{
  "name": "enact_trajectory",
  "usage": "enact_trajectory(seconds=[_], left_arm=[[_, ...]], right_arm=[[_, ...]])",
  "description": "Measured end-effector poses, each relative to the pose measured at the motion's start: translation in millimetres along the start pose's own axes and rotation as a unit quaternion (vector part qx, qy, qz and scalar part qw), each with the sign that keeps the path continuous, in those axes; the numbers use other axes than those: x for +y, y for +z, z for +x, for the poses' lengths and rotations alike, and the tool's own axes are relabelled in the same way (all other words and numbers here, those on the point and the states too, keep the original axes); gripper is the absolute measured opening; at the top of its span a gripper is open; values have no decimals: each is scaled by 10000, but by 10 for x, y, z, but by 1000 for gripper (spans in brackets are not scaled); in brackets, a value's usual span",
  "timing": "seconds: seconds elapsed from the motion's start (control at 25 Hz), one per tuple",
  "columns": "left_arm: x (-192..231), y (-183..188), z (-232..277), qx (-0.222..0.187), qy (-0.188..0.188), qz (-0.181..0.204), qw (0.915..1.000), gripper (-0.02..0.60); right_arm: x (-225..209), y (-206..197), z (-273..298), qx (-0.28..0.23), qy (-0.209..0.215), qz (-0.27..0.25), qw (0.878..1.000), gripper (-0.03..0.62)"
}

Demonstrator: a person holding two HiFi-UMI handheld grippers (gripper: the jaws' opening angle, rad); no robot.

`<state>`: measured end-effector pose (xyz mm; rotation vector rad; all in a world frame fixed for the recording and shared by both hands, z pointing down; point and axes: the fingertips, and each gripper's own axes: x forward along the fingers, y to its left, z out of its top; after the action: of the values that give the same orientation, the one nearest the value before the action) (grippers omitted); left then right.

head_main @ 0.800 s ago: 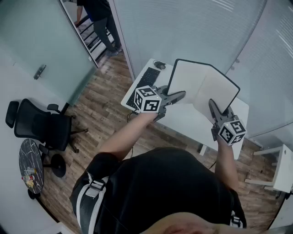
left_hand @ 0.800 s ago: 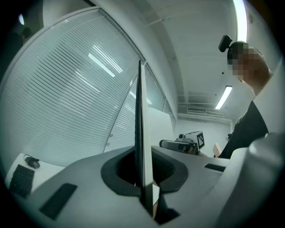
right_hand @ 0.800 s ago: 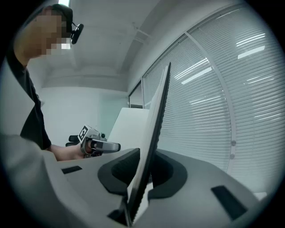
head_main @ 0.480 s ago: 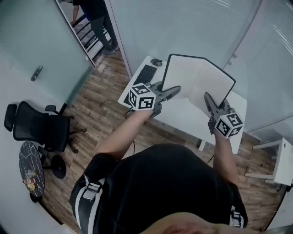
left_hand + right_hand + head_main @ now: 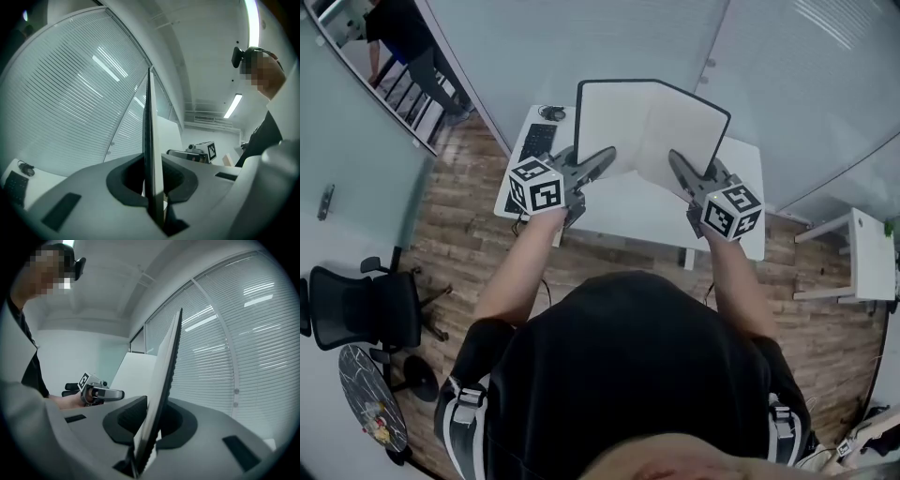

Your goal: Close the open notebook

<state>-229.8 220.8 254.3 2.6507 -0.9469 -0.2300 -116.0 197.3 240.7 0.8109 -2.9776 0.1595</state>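
Note:
The open notebook (image 5: 649, 122), white pages inside a black cover, is held up in the air above the white desk (image 5: 652, 216), spread in a shallow V. My left gripper (image 5: 606, 156) is shut on the lower edge of its left half, which stands edge-on between the jaws in the left gripper view as the notebook (image 5: 153, 154). My right gripper (image 5: 676, 163) is shut on the lower edge of the right half, seen edge-on as the notebook (image 5: 161, 380) in the right gripper view. Each gripper appears in the other's view: the right gripper (image 5: 199, 152) and the left gripper (image 5: 96, 391).
A black keyboard (image 5: 528, 155) and a mouse (image 5: 549, 112) lie at the desk's left end. Glass walls with blinds (image 5: 787, 75) stand behind the desk. An office chair (image 5: 366, 305) stands at the left, a white side table (image 5: 870, 253) at the right, a person (image 5: 403, 42) beyond the glass.
The view has shifted, and both grippers with the notebook now sit higher and nearer the middle of the picture. The two halves are still spread apart; both grips hold as before.

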Motion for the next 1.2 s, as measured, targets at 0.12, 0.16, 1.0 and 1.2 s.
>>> enact_trajectory(seconds=[0.12,0.16,1.0,1.2], left_arm=[[-32,17,2,-30,-71,-37,10000,52],[-43,19,-7,-26,-67,-35,10000,52],[134,-15,358,147,-411,-366,9984,52],[229,-55,767,223,-361,-422,9982,52]], right_arm=[[-9,22,-30,-61,-56,18,10000,74],[-3,22,-33,-69,-63,37,9999,74],[-485,-68,-87,-99,-369,577,9976,77],[-907,-123,-176,-165,-357,747,9964,77]])
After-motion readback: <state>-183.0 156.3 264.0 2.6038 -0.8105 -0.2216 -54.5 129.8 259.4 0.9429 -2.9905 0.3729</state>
